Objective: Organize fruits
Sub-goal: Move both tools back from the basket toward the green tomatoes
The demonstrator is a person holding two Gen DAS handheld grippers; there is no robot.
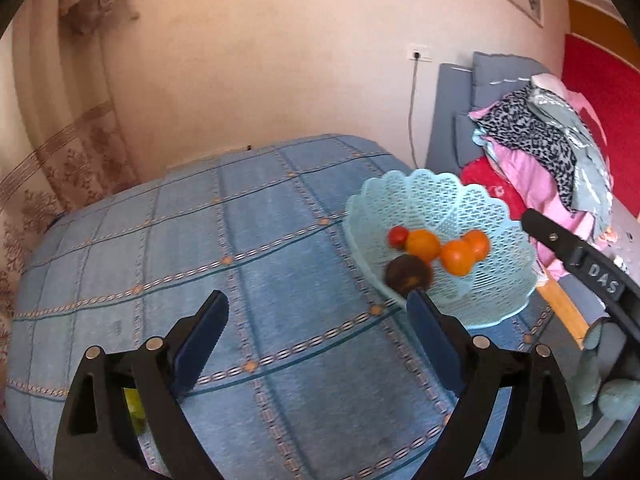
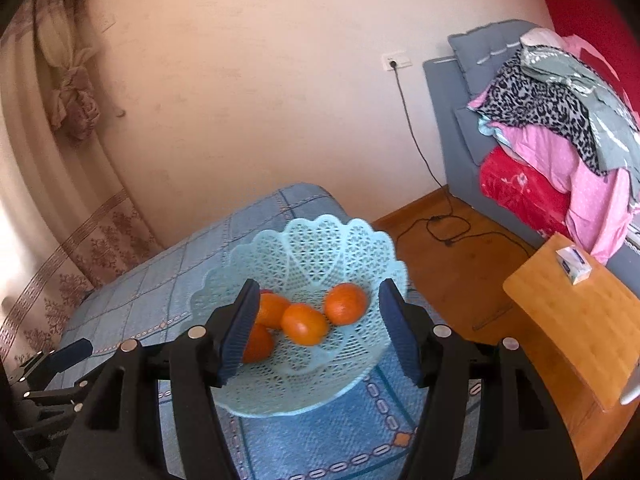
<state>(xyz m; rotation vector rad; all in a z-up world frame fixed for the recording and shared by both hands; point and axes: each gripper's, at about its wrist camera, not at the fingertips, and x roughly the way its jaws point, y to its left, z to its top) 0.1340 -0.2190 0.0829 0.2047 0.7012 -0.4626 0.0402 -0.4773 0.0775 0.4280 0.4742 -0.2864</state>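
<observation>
Both claws are wide apart and grab nothing. Past the right claw [image 2: 316, 330] sits the light blue basket [image 2: 320, 384] on the blue cloth [image 2: 132, 280]. Three oranges [image 2: 305, 324] lie in it, right between the claw's tips. From the left claw [image 1: 318, 320], the basket is ahead, off to the right, with a small red fruit [image 1: 398, 236] and a dark brown fruit [image 1: 408, 274] too.

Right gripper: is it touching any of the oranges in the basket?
Cannot tell. In the right wrist view the open right gripper frames the oranges in the basket; its left pad overlaps one, hiding any gap.
</observation>
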